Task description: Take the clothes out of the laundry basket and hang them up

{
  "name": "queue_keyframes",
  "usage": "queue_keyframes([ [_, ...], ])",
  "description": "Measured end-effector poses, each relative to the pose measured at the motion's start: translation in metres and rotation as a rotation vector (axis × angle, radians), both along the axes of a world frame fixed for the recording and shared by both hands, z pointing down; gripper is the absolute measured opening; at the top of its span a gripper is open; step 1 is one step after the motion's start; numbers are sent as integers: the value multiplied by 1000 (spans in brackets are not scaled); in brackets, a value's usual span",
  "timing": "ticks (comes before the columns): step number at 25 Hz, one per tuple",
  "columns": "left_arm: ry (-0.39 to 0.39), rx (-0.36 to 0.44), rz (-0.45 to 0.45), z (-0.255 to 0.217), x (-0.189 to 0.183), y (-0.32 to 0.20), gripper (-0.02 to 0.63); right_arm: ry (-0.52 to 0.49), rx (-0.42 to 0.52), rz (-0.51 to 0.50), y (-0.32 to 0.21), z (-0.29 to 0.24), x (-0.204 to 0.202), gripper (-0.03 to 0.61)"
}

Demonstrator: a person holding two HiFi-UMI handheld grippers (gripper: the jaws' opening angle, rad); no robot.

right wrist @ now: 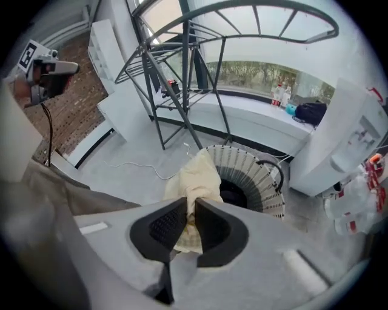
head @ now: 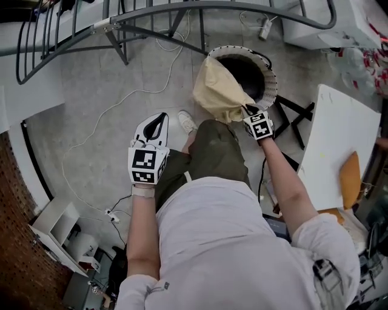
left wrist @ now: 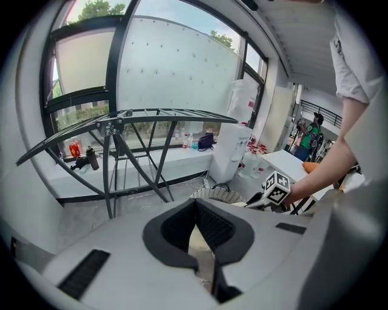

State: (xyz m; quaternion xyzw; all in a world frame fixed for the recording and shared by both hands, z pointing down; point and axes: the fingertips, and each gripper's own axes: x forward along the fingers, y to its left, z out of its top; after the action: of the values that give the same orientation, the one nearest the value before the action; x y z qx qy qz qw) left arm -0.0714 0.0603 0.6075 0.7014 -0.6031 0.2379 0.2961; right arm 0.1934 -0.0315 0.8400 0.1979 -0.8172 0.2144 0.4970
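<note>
A cream-yellow garment hangs half out of the round slatted laundry basket on the floor. My right gripper is shut on a bunched fold of it and holds it above the basket's rim. In the right gripper view the cloth is pinched between the dark pads, with the basket below. My left gripper hovers over the floor to the left, shut and holding nothing; in its own view the jaws meet. The grey metal drying rack stands beyond the basket.
A white table with an orange object stands at the right. A white cable trails across the concrete floor. A low white shelf sits at the lower left. The person's legs and shoe are between the grippers.
</note>
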Motion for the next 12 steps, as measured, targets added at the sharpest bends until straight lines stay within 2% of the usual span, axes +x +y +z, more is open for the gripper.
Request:
queue_keyframes([
  [6, 10, 41, -13, -17, 10, -7, 2, -99, 111, -20, -32, -76, -15, 46],
  [12, 25, 85, 10, -33, 20, -21, 2, -192, 222, -37, -62, -162, -33, 43],
])
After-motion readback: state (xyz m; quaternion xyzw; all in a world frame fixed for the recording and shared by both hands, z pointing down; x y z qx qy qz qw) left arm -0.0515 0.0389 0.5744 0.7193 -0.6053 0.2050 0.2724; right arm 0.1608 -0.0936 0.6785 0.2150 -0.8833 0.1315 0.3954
